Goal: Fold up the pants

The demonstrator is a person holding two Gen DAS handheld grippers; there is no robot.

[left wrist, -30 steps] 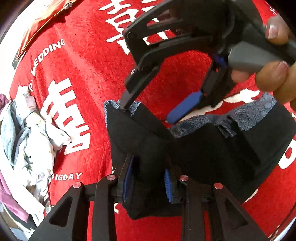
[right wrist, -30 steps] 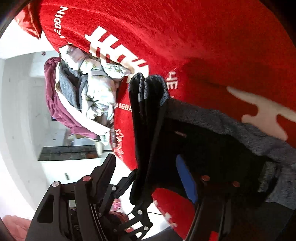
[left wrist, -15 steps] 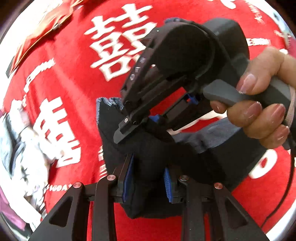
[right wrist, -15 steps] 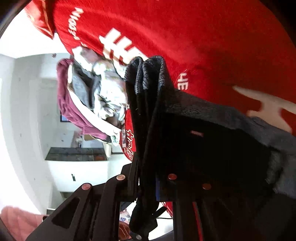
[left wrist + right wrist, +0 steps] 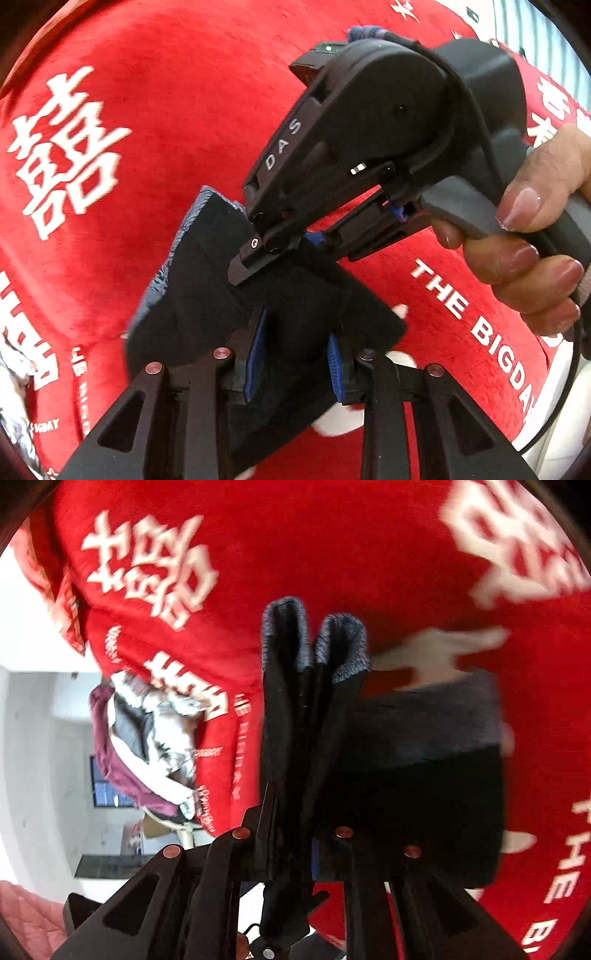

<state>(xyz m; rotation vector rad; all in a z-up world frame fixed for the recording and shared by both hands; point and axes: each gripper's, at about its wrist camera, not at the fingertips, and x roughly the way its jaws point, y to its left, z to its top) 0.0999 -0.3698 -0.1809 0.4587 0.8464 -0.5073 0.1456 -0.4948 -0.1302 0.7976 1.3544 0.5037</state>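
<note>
Left wrist view: folded dark navy knit pants held above red plush cloth. Left gripper clamps near edge, right gripper just closed on far edge, bundle's long axis spanning both.

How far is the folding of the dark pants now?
Done: the dark pants are already doubled into stacked layers, with folded edges visible in the right wrist view. In hand: the left claw and right claw both pinch the bundle above the red printed cloth. Left: lay it flat and release.
</note>
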